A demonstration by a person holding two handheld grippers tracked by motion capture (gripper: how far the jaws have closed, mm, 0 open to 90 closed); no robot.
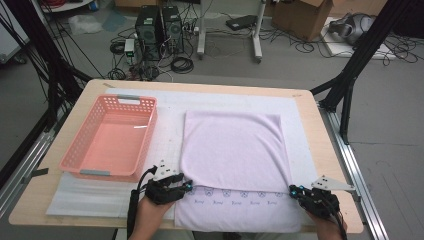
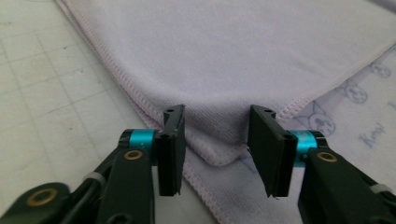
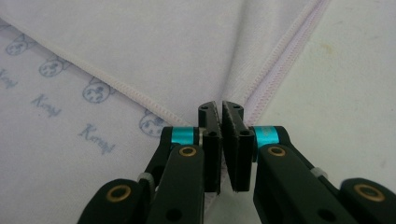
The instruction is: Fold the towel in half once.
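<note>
The lilac towel (image 1: 235,150) lies across the middle of the desk (image 1: 320,135), on a white gridded mat (image 1: 170,120), its far part folded back toward the near edge so a strip of cat-face print shows along the front. The folded flap's two near corners sit at the two grippers.

At the near-left of the towel, the left gripper (image 1: 186,186) is down at the flap's left corner. In the left gripper view, the left gripper (image 2: 215,140) has its jaws standing well apart, partway open, with the rounded, stitched corner of the towel (image 2: 243,60) lying between them; neither pad presses the cloth. The gridded mat (image 2: 42,93) runs off to one side, the printed layer to the other.

Over by the near-right corner of the desk, the right gripper (image 1: 295,191) is at the flap's other corner. In the right gripper view, the right gripper (image 3: 220,109) has its jaws pinched almost together, and the towel (image 3: 140,51) gathers into a crease that runs right into them, with the stitched edge passing down between the pads: a clamp on the cloth.

A pink plastic basket (image 1: 145,130) stands on the left side of the desk, beside the towel and apart from it.
</note>
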